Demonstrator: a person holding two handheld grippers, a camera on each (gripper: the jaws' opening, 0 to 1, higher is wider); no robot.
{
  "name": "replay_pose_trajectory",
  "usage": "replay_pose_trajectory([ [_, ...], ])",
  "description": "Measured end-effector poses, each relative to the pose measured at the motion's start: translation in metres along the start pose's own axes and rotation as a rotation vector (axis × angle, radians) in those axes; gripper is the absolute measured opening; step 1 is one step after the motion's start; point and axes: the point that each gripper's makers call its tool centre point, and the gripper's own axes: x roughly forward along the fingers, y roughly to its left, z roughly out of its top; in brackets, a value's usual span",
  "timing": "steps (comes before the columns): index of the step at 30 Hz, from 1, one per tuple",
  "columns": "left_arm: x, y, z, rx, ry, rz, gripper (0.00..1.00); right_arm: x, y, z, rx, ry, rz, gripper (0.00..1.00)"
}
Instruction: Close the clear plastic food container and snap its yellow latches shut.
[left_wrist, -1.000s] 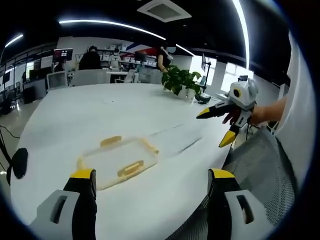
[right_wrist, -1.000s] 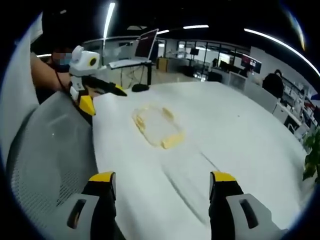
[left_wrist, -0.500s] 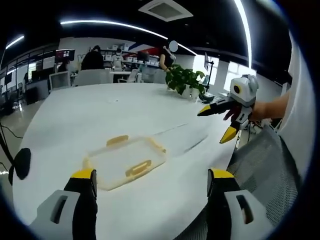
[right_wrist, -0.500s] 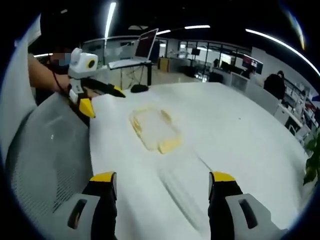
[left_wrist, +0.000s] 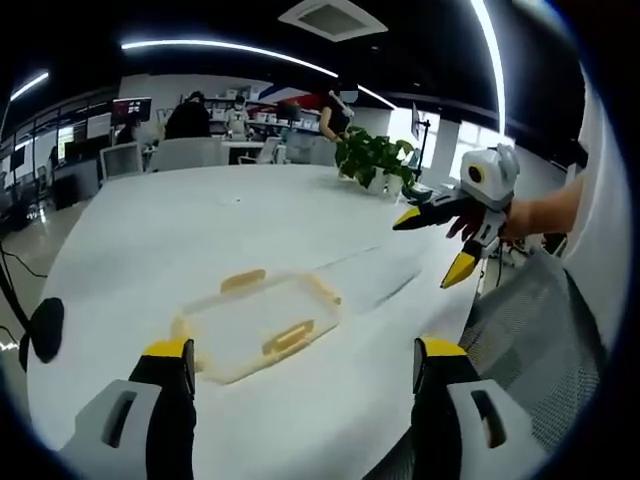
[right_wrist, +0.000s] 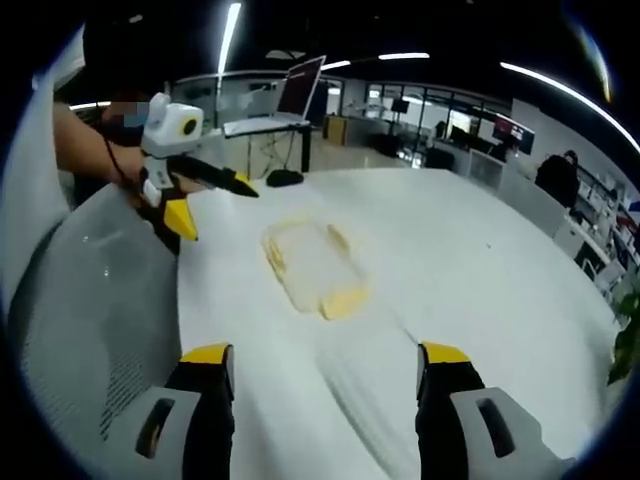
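- An open-plan office is surrounding a wide white counter, with ceiling strip lights overhead and a grey mesh chair back sitting at the counter's near edge.
- Nearest the container, the left gripper is hovering just short of it with jaws spread wide and gripping nothing; the container is lying between them and a little ahead.
- The clear plastic food container is resting flat on the counter, its yellow latches showing along the rim.
- Further off to the side, the right gripper is hanging above the counter, well apart from the container, jaws also parted and empty.
- Beyond the container, a potted plant is standing toward the counter's far edge, and people are sitting at desks behind it.
- Judging the step: both grippers are needing to come in over the container, one steadying the lid flat while the other is pressing each latch down squarely at its outer lip, opposite sides in turn.
- Hard to make out: whether the lid is already seated, whether any latch is already snapped, and how many latches there are; the clear walls are blending into the white counter.
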Motion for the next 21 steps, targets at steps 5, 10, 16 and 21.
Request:
replay_pose_trajectory([
  [5, 0.002, 0.0, 0.0, 0.007, 0.002, -0.003, 0.91, 0.005, 0.0, 0.005, -0.003, -0.007, 0.005, 0.74],
  [10, 0.004, 0.001, -0.001, 0.007, 0.005, -0.001, 0.91, 0.009, -0.002, 0.008, -0.009, -0.011, 0.01, 0.74],
  [16, 0.004, 0.003, 0.001, 0.017, 0.003, -0.005, 0.91, 0.012, -0.005, 0.012, -0.024, -0.013, 0.015, 0.74],
  [21, 0.005, 0.009, 0.001, 0.024, 0.009, -0.002, 0.91, 0.016, -0.009, 0.014, -0.027, -0.014, 0.013, 0.74],
])
